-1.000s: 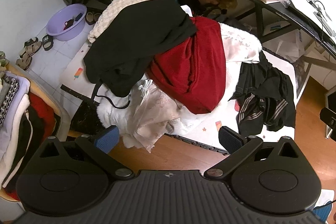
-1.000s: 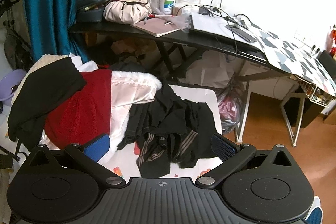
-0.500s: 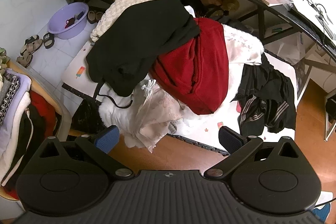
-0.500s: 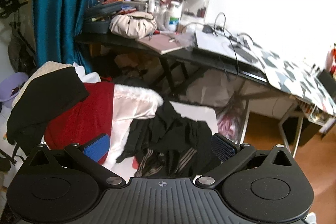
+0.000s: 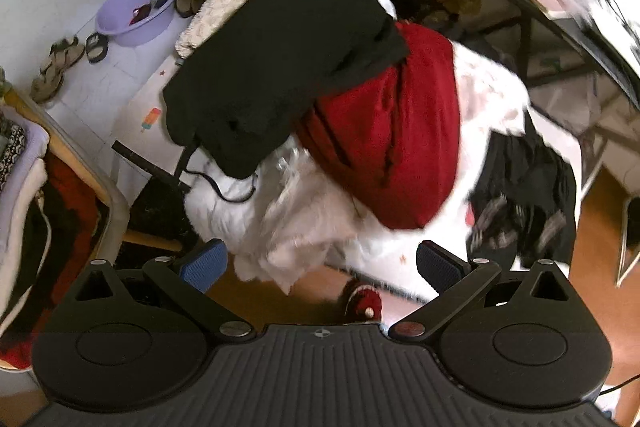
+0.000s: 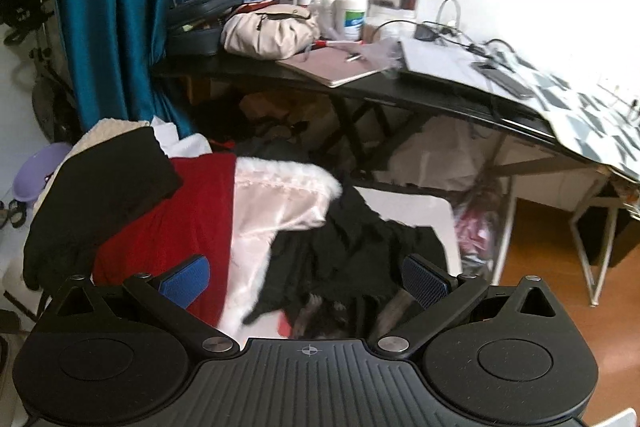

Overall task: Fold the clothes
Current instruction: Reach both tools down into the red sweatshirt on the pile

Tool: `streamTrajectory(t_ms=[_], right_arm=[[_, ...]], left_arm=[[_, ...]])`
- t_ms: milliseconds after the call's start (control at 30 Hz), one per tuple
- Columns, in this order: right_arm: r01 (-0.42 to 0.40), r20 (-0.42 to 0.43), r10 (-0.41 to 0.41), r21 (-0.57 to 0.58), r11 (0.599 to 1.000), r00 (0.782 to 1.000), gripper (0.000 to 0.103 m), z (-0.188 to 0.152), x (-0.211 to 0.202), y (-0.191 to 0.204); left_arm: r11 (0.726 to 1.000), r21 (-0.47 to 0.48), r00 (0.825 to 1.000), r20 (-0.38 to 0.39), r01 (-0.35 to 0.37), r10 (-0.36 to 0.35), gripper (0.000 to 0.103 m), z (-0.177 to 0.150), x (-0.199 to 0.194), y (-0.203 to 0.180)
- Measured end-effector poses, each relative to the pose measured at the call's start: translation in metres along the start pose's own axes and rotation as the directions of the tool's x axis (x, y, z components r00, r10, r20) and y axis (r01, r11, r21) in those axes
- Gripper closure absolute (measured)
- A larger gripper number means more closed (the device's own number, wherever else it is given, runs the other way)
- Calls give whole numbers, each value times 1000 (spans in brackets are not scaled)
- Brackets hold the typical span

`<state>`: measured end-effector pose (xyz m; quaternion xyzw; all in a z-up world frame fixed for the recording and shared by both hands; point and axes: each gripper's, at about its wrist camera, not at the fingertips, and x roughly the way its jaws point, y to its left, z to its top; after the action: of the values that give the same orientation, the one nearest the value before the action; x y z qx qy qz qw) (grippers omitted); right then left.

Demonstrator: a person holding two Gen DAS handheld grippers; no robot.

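A heap of unfolded clothes lies on a low white table (image 6: 432, 211). On top sits a black garment (image 5: 288, 67), then a dark red garment (image 5: 392, 147) and a white fluffy pink-lined garment (image 5: 312, 227). A black striped garment (image 5: 528, 199) lies crumpled at the right end. My left gripper (image 5: 320, 263) hovers open above the near edge of the white garment, holding nothing. In the right wrist view, my right gripper (image 6: 304, 279) is open just above the black striped garment (image 6: 352, 259), beside the red garment (image 6: 168, 227) and pink lining (image 6: 272, 211).
A black desk (image 6: 400, 95) crowded with cosmetics, a beige bag (image 6: 272, 31) and cables stands behind the table. A teal curtain (image 6: 108, 7) hangs at the left. A purple basin (image 5: 136, 7) and sandals lie on the floor. Stacked clothes (image 5: 24, 195) fill a rack at left.
Both grippers have moved closer to the heap. The left one now shows a red slipper on the floor below it; the right one has dropped nearer the black striped garment.
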<state>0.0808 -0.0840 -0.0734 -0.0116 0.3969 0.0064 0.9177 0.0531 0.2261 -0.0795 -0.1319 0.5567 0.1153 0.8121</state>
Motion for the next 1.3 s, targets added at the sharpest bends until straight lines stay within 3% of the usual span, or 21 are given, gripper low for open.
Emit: streamTrajectory(t_ms=[167,300,467,567,667,767,833,933,1100,1200,1300], right_arm=[[-78,3,79,-66,995,997,2,31,57,8],[-113,-48,109,-96,989,993,8,50,106,14],[-132,-117,112,-187,973,987,8,59,155,33],[-128,-161,102,-161,979,982,8,64,178,45],[-100,-194,77,-110,989,978,8,61,198,57],[-73,-220,55,-74,995,974,8,45,211,66],[-59,-237,45,-52,997,970,19,33,218,72],[-43,-260,34,-29,999,965,22,15,229,81],[-101,-284,94,-9,995,954,23,-10,245,102],[-128,-302,127,16,992,945,23,-16,251,121],[-167,-301,177,60,984,937,21,-18,249,135]], left_arm=[[999,-35,999,50,1,1,0,43,18,27],[996,-79,995,88,-28,35,0,66,31,55],[981,-172,994,45,-89,98,0,70,55,91],[972,-206,993,-6,-115,116,0,69,71,106],[972,-217,995,-23,-95,92,0,69,85,111],[982,-182,998,-45,-48,40,0,76,100,99],[991,-132,999,-48,-6,0,0,86,107,85],[998,-49,998,-46,43,-45,0,101,112,66],[987,116,993,-60,112,-105,0,119,120,46],[976,198,994,-79,94,-80,0,120,127,41],[983,174,996,-79,65,-52,0,123,133,51]])
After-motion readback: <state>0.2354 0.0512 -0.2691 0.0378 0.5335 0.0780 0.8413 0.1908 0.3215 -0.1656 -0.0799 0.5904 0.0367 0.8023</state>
